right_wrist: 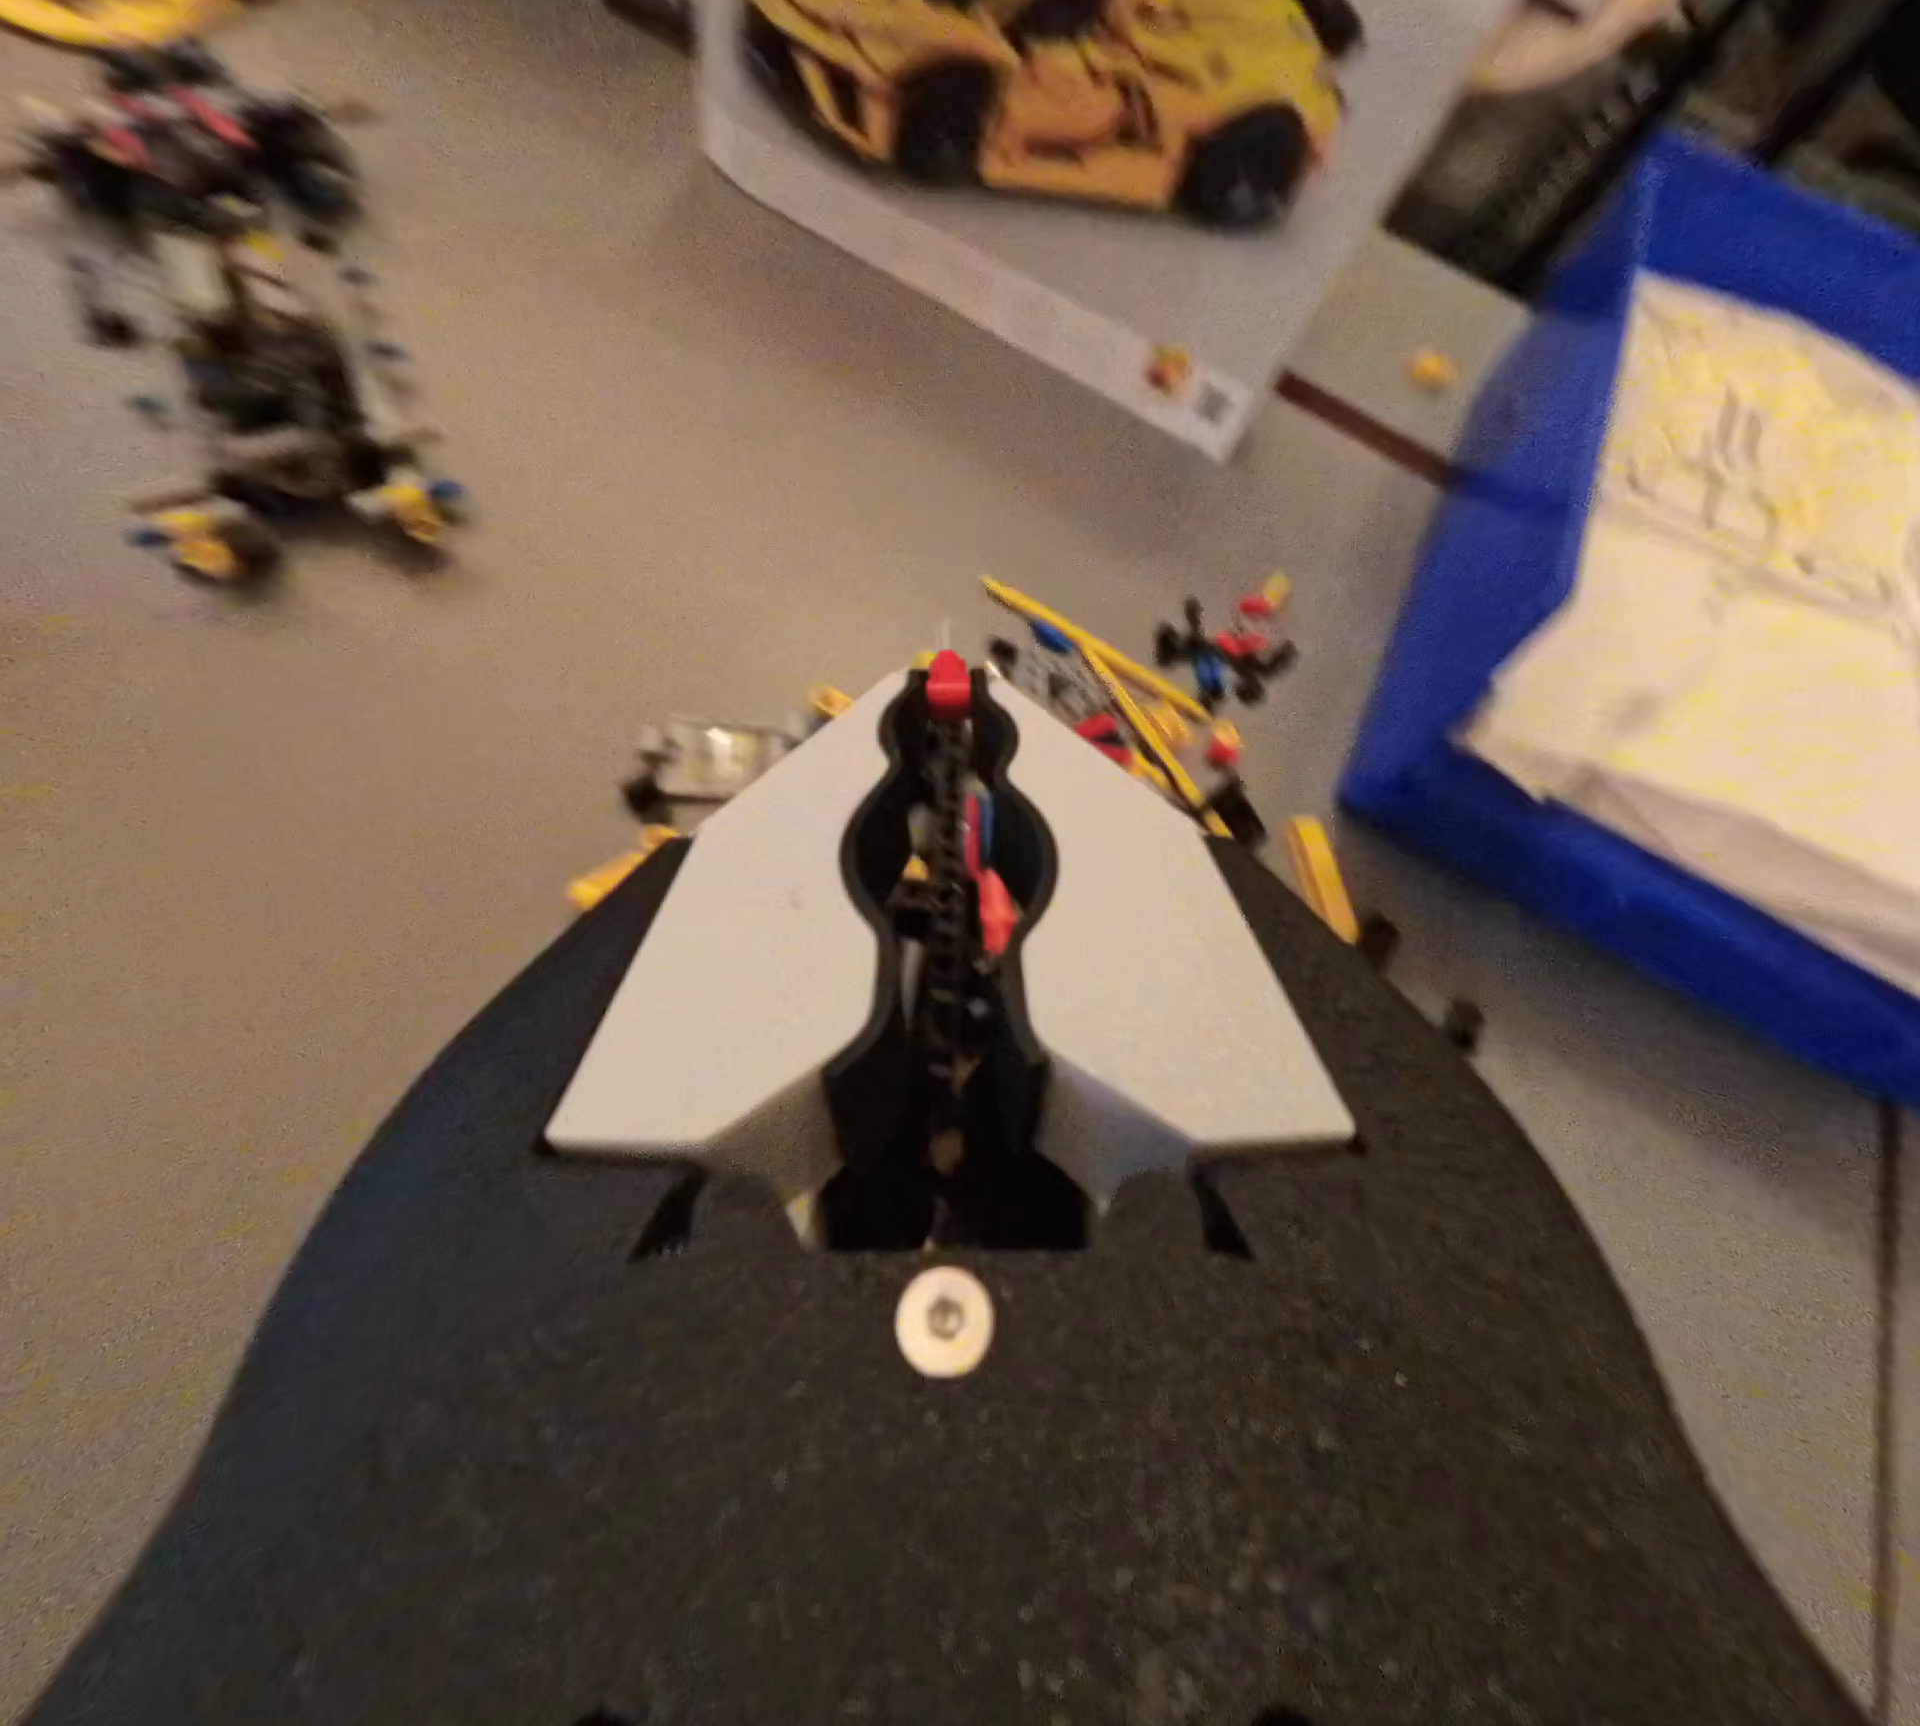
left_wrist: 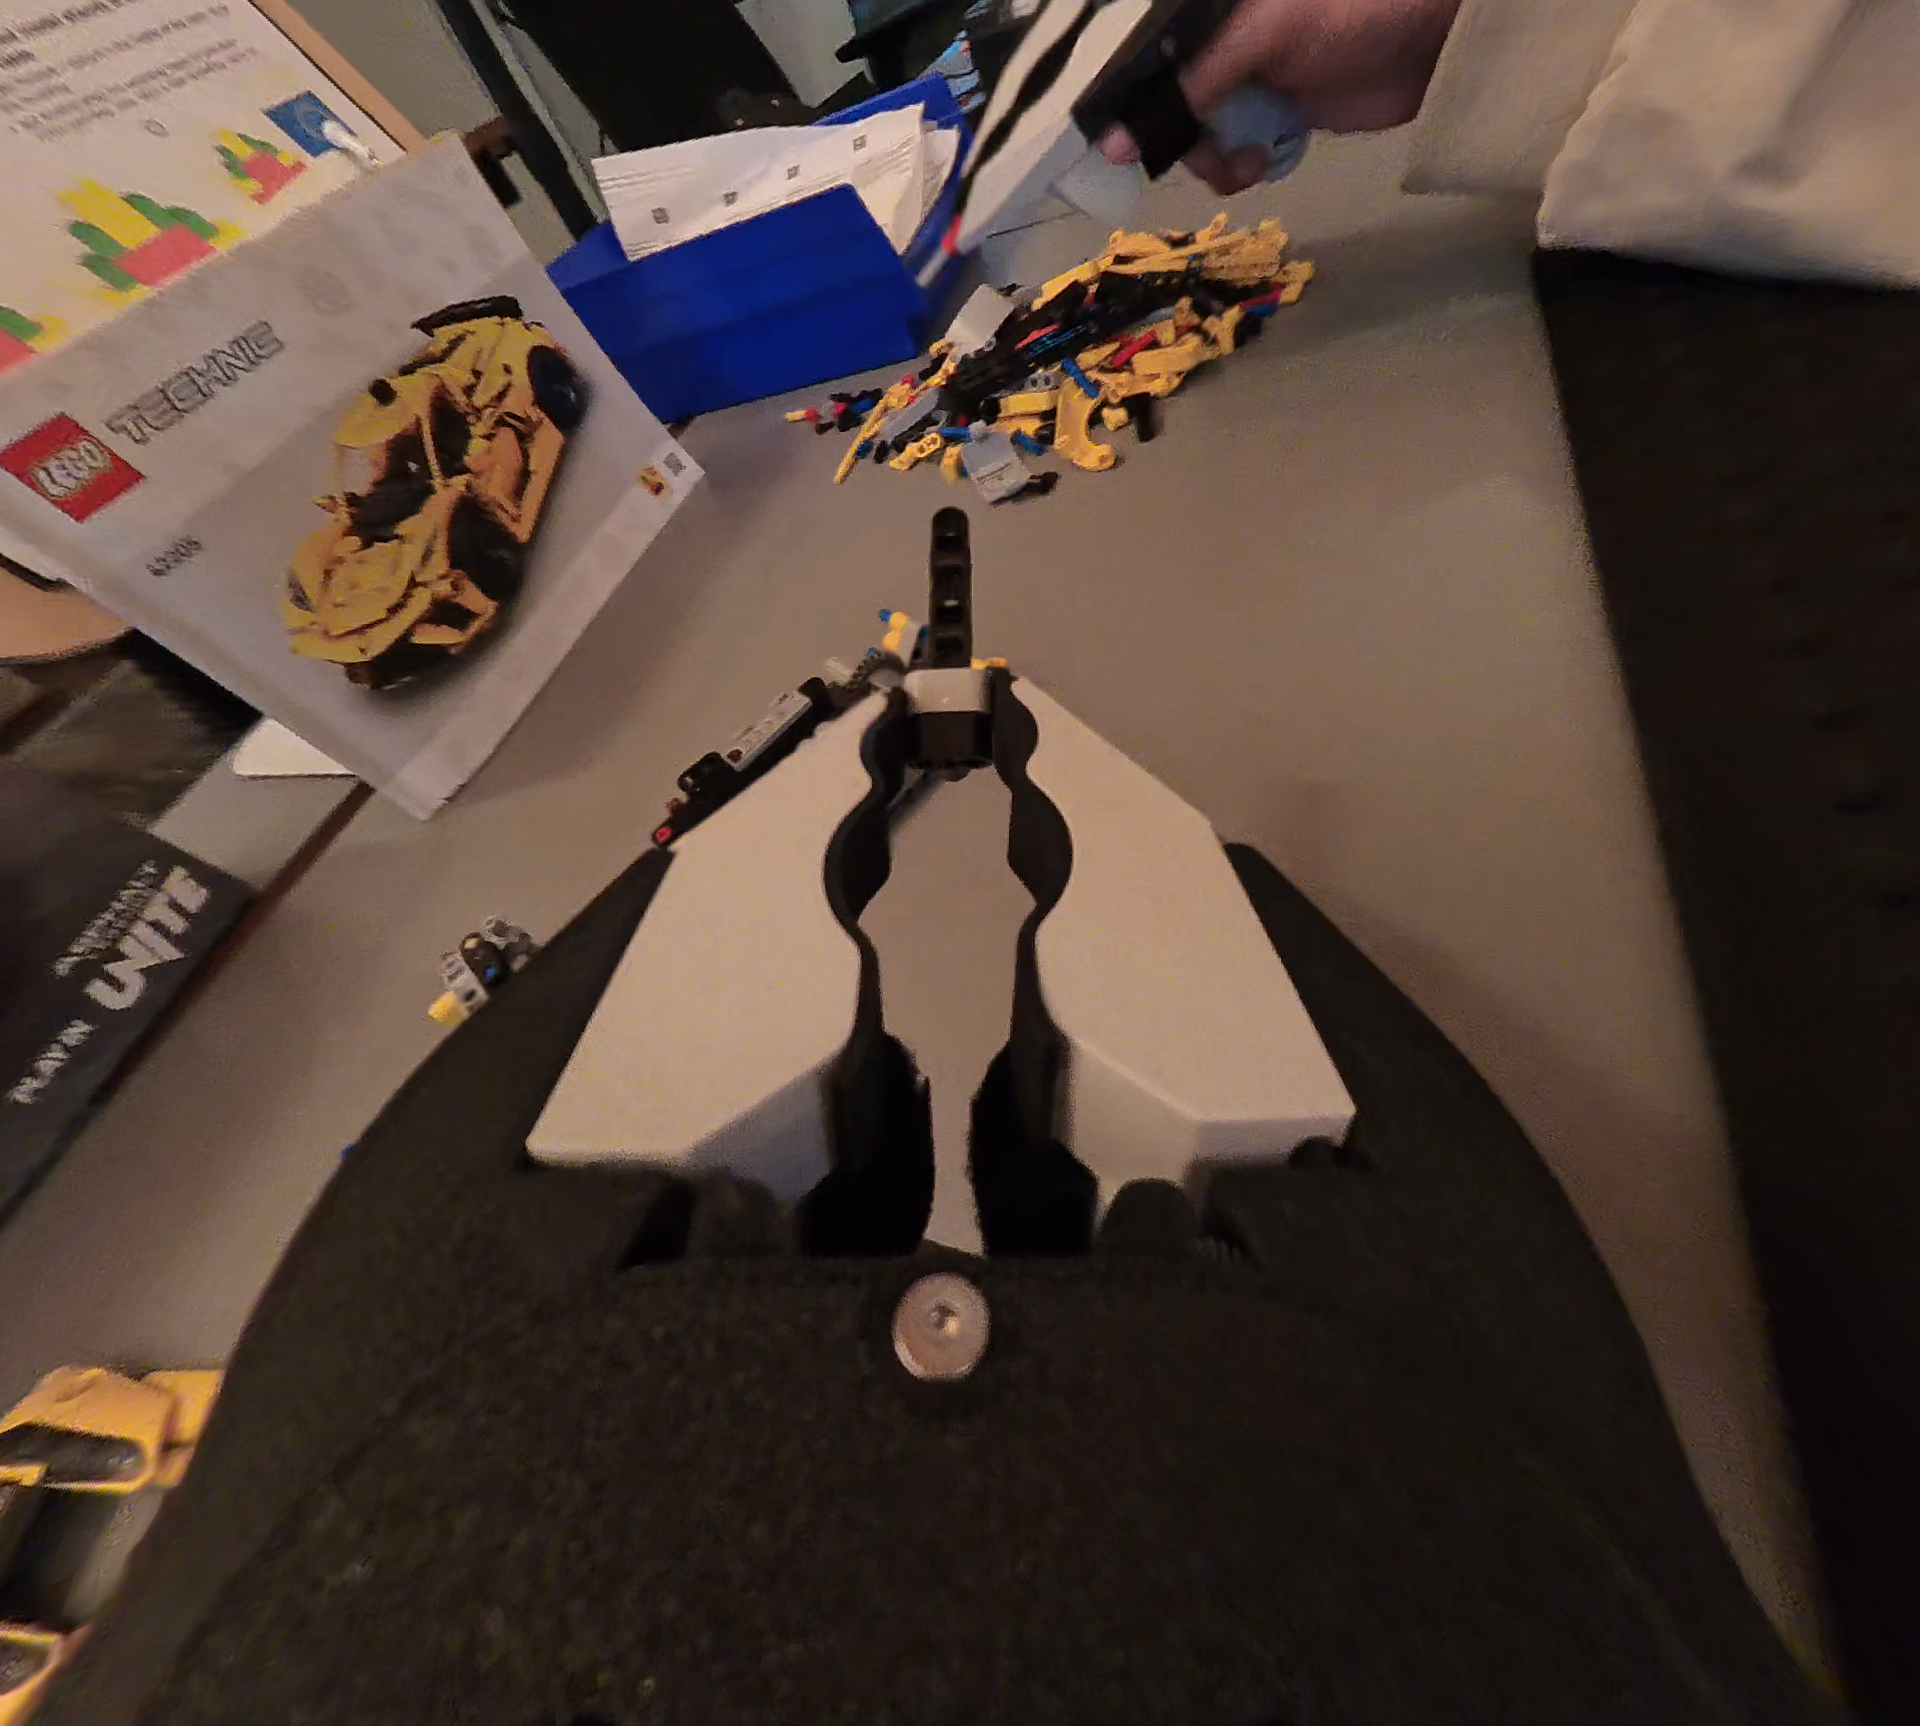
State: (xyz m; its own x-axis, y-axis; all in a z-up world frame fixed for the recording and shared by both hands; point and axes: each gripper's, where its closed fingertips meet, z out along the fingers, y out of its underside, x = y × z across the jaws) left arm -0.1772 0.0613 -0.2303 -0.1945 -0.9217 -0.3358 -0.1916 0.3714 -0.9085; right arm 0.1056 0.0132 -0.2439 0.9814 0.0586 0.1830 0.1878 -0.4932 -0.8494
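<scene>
My left gripper (left_wrist: 948, 720) is shut on a grey-and-black piece (left_wrist: 945, 710) of a small brick assembly just above the grey table (left_wrist: 1299, 689). A black beam (left_wrist: 948, 580) of it sticks out ahead, and more of the assembly (left_wrist: 753, 736) trails to the left. My right gripper (right_wrist: 945, 689) is shut on a small red piece (right_wrist: 945, 682) over a pile of yellow, black, red and blue pieces (right_wrist: 1153, 710). In the left wrist view a hand holds the right gripper (left_wrist: 961, 227) above that pile (left_wrist: 1091, 357).
A blue bin (left_wrist: 748, 315) (right_wrist: 1507, 741) of white papers stands beside the pile. An instruction booklet (left_wrist: 343, 471) (right_wrist: 1039, 66) picturing a yellow car leans nearby. A blurred part-built assembly (right_wrist: 260, 326) lies to the left. A small loose piece (left_wrist: 478, 964) and a dark box (left_wrist: 104, 980) are near my left gripper.
</scene>
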